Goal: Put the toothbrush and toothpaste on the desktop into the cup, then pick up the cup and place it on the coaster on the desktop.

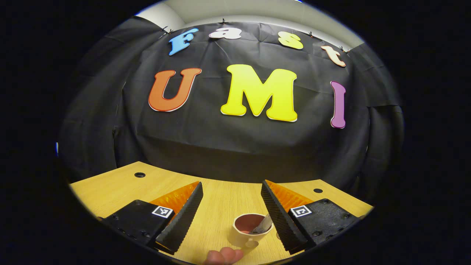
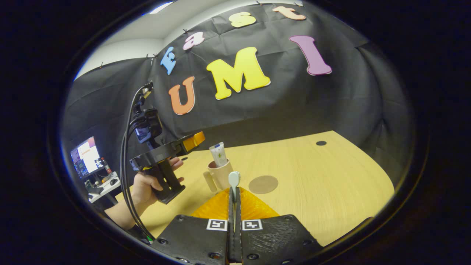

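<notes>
While the right gripper (image 2: pixel 234 198) clamps the toothbrush (image 2: pixel 234 179) short of the cup (image 2: pixel 220 173) holding the toothpaste (image 2: pixel 218 154), the left gripper (image 1: pixel 232 206) hangs open; off-centre lowering could tip the cup.

Pale wood-grain desktop (image 2: pixel 331 176) looks matt; the cup (image 1: pixel 245 230) glossy smooth; the wall cloth (image 1: pixel 206 136) creased, matt.

Each gripper (image 2: pixel 234 200) had a black, screw-studded body with two square coded tags; black cables looped from the left gripper (image 2: pixel 191 141).
</notes>
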A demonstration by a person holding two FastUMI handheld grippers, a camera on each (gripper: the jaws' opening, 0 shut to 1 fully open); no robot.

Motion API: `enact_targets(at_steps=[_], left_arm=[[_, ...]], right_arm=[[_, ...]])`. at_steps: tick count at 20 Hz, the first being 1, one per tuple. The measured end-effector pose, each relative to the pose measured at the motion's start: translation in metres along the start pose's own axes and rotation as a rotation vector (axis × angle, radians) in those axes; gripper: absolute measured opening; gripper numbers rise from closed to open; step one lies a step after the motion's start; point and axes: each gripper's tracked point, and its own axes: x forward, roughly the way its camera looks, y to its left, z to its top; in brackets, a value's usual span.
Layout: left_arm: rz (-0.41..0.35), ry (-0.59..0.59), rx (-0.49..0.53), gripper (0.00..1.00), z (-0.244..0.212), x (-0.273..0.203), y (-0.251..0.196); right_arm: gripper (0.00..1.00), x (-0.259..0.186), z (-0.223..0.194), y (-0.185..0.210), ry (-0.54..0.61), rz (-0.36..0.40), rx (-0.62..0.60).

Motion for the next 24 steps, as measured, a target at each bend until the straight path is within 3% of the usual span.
enact_targets(at_steps=[8,14,20,24], left_arm=[[0.053,-0.003,0.027,0.98,0.012,-0.044,0.047],[0.083,0.006,0.079,0.98,0.006,-0.073,0.08],[0.12,0.013,0.091,0.98,0.0,-0.083,0.105],[0.136,0.018,0.087,0.98,-0.007,-0.085,0.114]], right_arm=[[0.0,0.048,0.061,0.077,-0.09,0.124,-0.158],[0.0,0.099,0.103,0.129,-0.157,0.211,-0.188],[0.0,0.143,0.134,0.139,-0.261,0.203,-0.205],[0.0,0.173,0.13,0.129,-0.26,0.177,-0.192]])
